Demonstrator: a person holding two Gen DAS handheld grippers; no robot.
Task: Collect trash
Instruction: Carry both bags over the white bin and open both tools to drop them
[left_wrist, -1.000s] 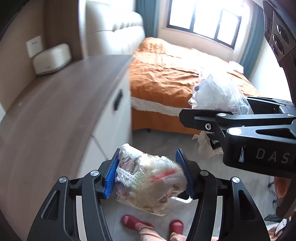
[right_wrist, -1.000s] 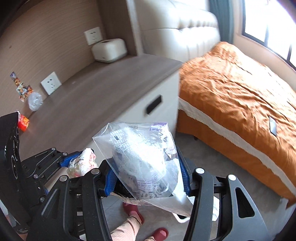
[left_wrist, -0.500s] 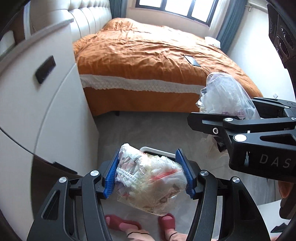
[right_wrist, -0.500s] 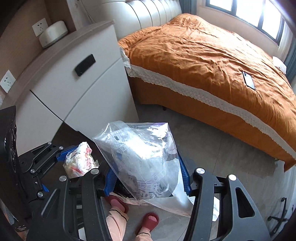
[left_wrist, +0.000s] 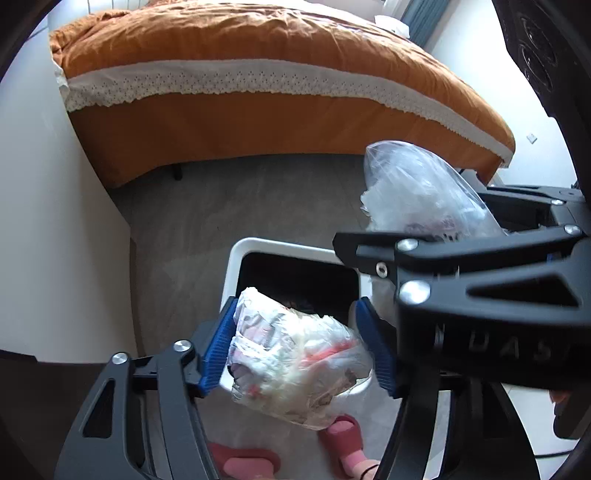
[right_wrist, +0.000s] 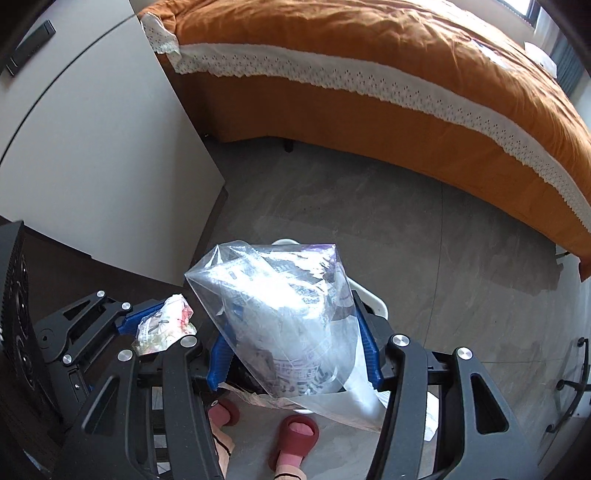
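The step in hand looks like the drop into the bin (left_wrist: 236, 258), whose white rim and dark mouth sit at lower centre of the left wrist view; the left gripper (left_wrist: 295, 350) hangs over it, jaws opening, with a crumpled wad of wrappers (left_wrist: 291, 358) between the blue pads, the right pad already clear of it; the right gripper (right_wrist: 293, 350), lower centre of its own view, is also opening around a clear plastic bag of trash (right_wrist: 280, 317); next, both loads must fall inside the rim, not onto the floor (right_wrist: 369, 229).
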